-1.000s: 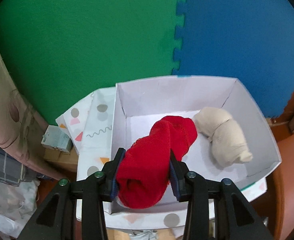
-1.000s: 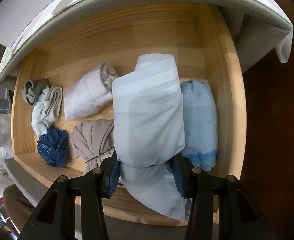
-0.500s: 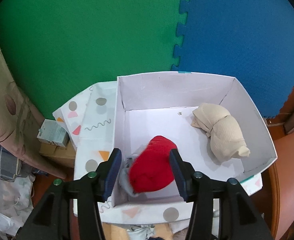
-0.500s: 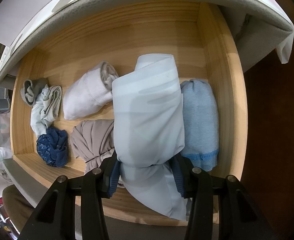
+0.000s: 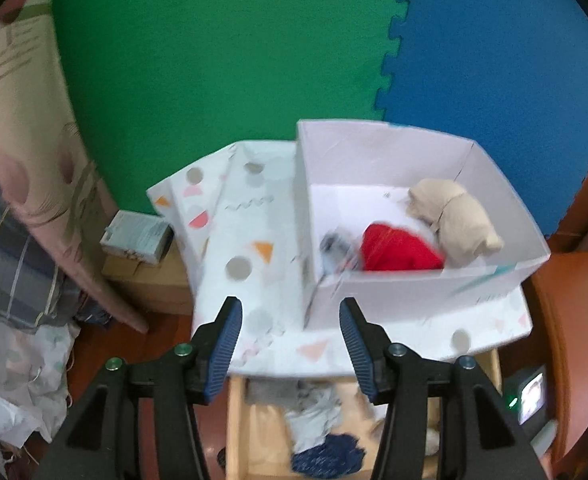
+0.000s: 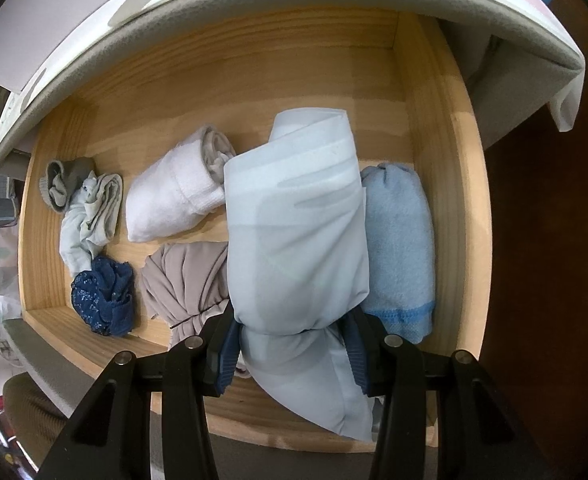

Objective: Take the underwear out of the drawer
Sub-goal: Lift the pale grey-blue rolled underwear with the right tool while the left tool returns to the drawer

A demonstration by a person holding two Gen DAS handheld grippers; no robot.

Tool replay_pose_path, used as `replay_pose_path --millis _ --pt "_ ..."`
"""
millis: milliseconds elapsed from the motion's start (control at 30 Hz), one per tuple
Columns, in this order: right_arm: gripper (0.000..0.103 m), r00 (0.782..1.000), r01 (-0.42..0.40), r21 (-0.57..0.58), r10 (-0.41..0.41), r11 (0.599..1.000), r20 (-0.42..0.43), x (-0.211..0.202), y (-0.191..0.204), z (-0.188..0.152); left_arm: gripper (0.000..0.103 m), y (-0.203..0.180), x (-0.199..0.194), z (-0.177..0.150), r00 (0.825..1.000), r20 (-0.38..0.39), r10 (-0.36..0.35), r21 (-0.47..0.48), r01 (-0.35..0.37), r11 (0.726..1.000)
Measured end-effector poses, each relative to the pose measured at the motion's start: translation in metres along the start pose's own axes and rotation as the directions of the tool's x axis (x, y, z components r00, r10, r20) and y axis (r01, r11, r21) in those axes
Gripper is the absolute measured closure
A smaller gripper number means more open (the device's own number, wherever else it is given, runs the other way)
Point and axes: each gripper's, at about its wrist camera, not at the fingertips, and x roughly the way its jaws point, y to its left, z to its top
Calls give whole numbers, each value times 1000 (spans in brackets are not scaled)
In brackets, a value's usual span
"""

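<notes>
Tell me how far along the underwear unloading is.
Two pieces are already out: a red bundle and a beige bundle lie in the white box. The left gripper is open and empty. The right gripper is shut on a pale blue roll over the wooden drawer. Several rolled and bunched pieces are left inside.

Green foam mat (image 5: 222, 60) fills upper left, blue foam mat (image 5: 493, 48) upper right, joined by puzzle teeth. Patterned cloth (image 5: 250, 240) at centre. Small grey carton (image 5: 136, 236) at left. Floral curtain (image 5: 18, 140) along left edge.
</notes>
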Motion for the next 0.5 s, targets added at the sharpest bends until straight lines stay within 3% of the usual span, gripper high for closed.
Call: replay_pose_path --millis 267,500 --pt "61 1000 -2 5 2 1000 24 -4 -2 -1 51 7 30 -84 992 -81 92 66 -87 994" --pt "61 999 14 10 -15 1000 46 -8 1 0 51 9 70 -138 978 -197 68 22 -65 998"
